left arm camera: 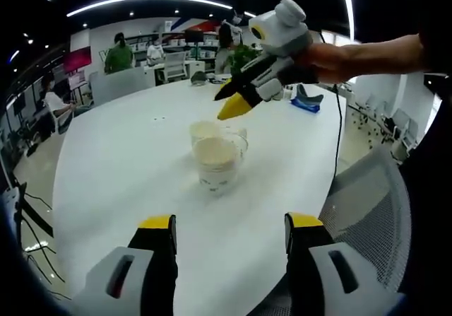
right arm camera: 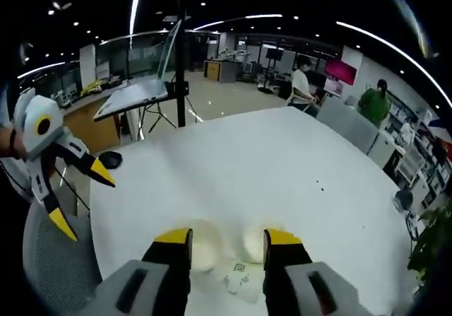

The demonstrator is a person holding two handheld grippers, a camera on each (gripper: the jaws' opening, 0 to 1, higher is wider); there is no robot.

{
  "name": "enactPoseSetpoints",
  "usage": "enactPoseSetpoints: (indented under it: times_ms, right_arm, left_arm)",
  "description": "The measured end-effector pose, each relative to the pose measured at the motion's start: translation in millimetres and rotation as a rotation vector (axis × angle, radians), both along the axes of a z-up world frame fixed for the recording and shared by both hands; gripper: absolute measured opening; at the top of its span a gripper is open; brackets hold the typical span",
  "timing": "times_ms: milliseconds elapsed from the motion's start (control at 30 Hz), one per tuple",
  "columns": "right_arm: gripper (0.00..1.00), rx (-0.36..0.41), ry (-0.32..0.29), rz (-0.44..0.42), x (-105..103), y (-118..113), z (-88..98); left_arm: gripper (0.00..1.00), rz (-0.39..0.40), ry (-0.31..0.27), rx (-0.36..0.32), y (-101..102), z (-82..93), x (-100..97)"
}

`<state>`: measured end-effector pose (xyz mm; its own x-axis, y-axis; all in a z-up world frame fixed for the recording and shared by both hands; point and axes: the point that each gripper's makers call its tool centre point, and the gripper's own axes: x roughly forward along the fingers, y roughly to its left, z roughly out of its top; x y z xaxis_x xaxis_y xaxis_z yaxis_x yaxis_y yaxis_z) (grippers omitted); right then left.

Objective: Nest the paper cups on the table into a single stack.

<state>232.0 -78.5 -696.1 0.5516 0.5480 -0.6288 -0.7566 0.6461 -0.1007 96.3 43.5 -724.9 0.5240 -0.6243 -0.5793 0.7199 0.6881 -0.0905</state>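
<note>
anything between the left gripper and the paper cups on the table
Nothing. In the left gripper view, only bare white table lies between the open left gripper and the paper cups.

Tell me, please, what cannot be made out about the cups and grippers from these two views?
- Number of paper cups: in the left gripper view they overlap and blur together; in the right gripper view the right gripper covers part of them.
- Whether any cup is already nested: too blurred to tell.
- Marking on the cup lying below the jaws in the right gripper view: too small to read.
- Items at the far edge of the table: too small.
</note>
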Motion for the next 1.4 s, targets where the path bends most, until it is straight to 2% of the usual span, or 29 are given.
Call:
enactPoseSetpoints:
  times_ms: [133, 300, 633, 767, 833, 867, 933, 1133, 1333, 1400]
  right_arm:
    - [0.41, 0.019, -0.008, -0.053, 4.4, -15.7, 5.2]
    - [0.42, 0.023, 0.004, -0.080, 7.1, -24.2, 0.1]
    - [0.40, 0.056, 0.075, -0.155, 26.6, -34.5, -10.4]
    - [0.39, 0.063, 0.100, -0.169, 34.3, -33.0, -15.8]
    - [0.39, 0.056, 0.114, -0.171, 41.2, -36.7, -22.1]
    - [0.39, 0.047, 0.131, -0.173, 36.0, -35.7, -25.8]
    - [0.39, 0.043, 0.140, -0.176, 39.0, -35.8, -28.3]
    - [0.39, 0.028, 0.175, -0.173, 54.4, -32.7, -45.0]
    - [0.38, 0.027, 0.203, -0.184, 68.7, -29.9, -53.7]
    - [0.38, 0.018, 0.208, -0.180, 65.9, -28.2, -53.0]
  left_arm:
    - [0.61, -0.004, 0.002, 0.001, -1.0, -0.9, -0.6]
    - [0.61, -0.005, 0.004, 0.003, -0.4, -1.8, 0.2]
    - [0.61, 0.001, 0.008, 0.007, 2.8, -3.2, 1.3]
    - [0.61, 0.006, 0.009, 0.007, 5.8, -4.3, 3.2]
    - [0.61, 0.009, 0.008, 0.009, 6.3, -4.0, 3.8]
    - [0.61, 0.010, 0.008, 0.008, 6.4, -3.6, 3.8]
    - [0.61, 0.013, 0.009, 0.007, 6.5, -3.0, 3.8]
    - [0.61, 0.020, 0.012, 0.007, 9.1, -3.8, 4.8]
    - [0.61, 0.032, 0.015, 0.006, 12.1, -4.5, 6.2]
    - [0.61, 0.030, 0.016, 0.009, 12.2, -5.0, 5.6]
